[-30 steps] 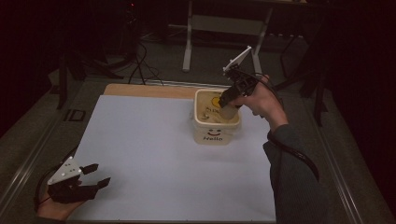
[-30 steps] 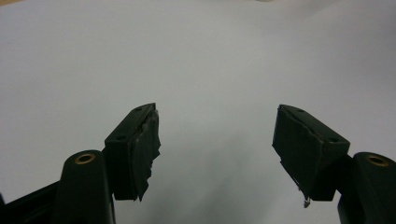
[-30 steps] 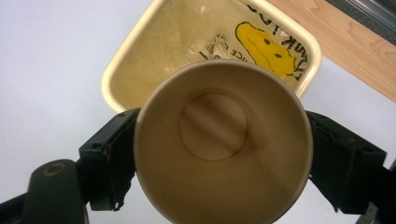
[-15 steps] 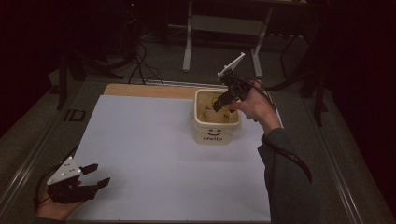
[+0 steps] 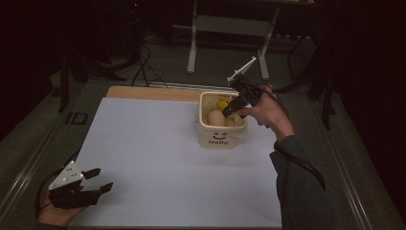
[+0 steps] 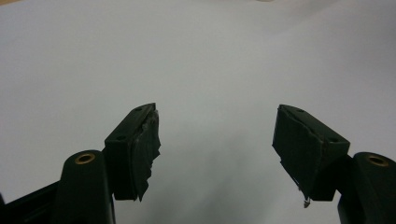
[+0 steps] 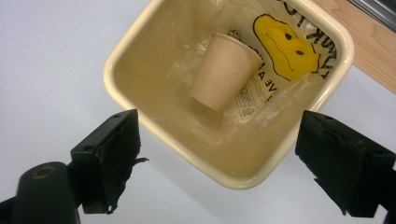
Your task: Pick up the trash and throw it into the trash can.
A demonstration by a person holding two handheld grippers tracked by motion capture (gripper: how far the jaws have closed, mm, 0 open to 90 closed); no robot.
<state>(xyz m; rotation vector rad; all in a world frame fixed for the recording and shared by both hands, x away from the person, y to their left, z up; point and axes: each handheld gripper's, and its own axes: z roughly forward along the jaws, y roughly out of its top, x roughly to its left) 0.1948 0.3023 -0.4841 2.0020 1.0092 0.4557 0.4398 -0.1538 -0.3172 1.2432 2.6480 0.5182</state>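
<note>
Right gripper (image 7: 217, 154) is hanging over the cream tub (image 5: 207, 130) at the far right of the white worktop (image 5: 158, 158), its fingers (image 7: 109, 158) standing wide apart and gripping nothing. Inside the tub a brown paper cup (image 7: 224, 70) is lying tipped on a clear plastic bag (image 7: 280, 56) with a yellow print. Left gripper (image 5: 93, 181) is resting at the near left corner, well apart from the tub, fingers (image 6: 135, 154) spread wide over bare worktop.

The bin (image 7: 140, 56) is pale yellow. The cup (image 7: 222, 77) inside is light brown. The bag (image 7: 289, 46) has a yellow smiley face.
</note>
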